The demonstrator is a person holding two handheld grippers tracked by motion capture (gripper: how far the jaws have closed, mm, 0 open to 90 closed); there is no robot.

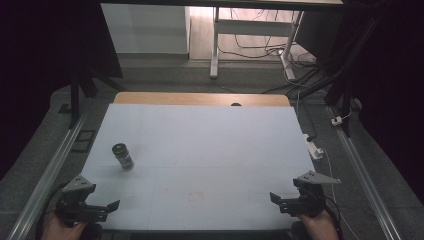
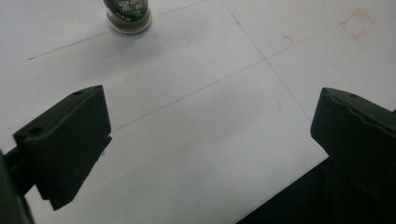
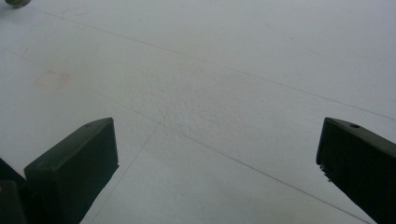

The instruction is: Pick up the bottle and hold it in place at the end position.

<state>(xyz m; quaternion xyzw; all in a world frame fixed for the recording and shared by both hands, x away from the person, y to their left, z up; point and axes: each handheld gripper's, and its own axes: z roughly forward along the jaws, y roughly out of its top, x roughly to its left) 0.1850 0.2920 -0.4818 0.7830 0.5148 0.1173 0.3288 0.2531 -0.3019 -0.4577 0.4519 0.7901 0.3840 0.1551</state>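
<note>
The small upright green-labelled jar (image 1: pixel 123 155) stands just ahead of the open, empty left gripper (image 1: pixel 100 210), well apart from the open right gripper (image 1: pixel 285 200).

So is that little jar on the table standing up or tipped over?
Upright: the jar stands on its base on the white table, dark lid on top.

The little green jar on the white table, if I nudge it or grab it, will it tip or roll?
The jar stands upright, taller than wide, so a high push would probably tip it. Being round, it would likely roll once down. Its smooth sides may slip between the left gripper pads.
</note>
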